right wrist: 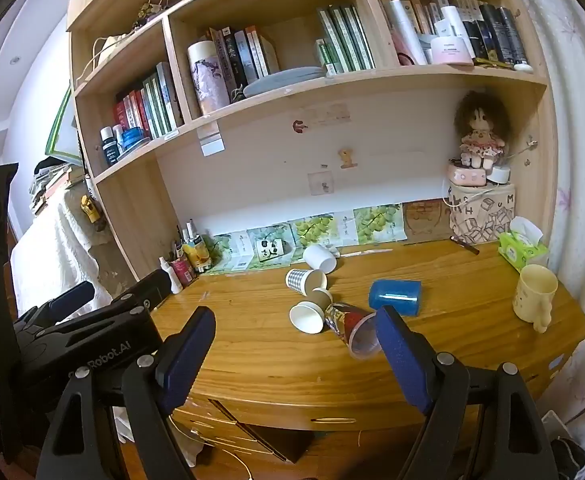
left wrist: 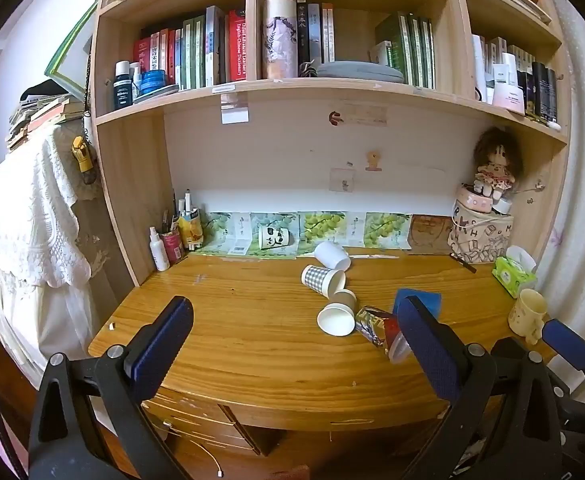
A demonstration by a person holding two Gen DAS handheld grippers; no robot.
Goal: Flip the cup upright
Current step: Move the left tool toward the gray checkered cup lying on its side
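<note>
Several cups lie on their sides near the middle of the desk (right wrist: pixel 472 280), toward its back edge: a white cup (right wrist: pixel 319 258) closest to the back, a checked paper cup (right wrist: pixel 305 281) just in front of it, a brown paper cup (right wrist: pixel 310 312) with its white mouth facing the front edge, a printed plastic cup (right wrist: pixel 352 330) touching it on the right, and a blue cup (right wrist: pixel 395 296) lying beside that. Which one is meant cannot be told. The paper ones look light and thin-walled, likely to crumple or skid if squeezed hard; a gentle pinch across the wall near the rim, or over the lip, seems the safest hold. The plastic ones look stiffer but slicker. The right gripper (right wrist: pixel 294 354) hangs over the front edge with its jaws wide apart and nothing between them, the printed cup nearest its right finger. The left gripper (left wrist: pixel 294 338) is likewise spread wide and empty. A cream mug (right wrist: pixel 534 294) stands upright near the right edge, by a tissue pack (right wrist: pixel 522 246).
</note>
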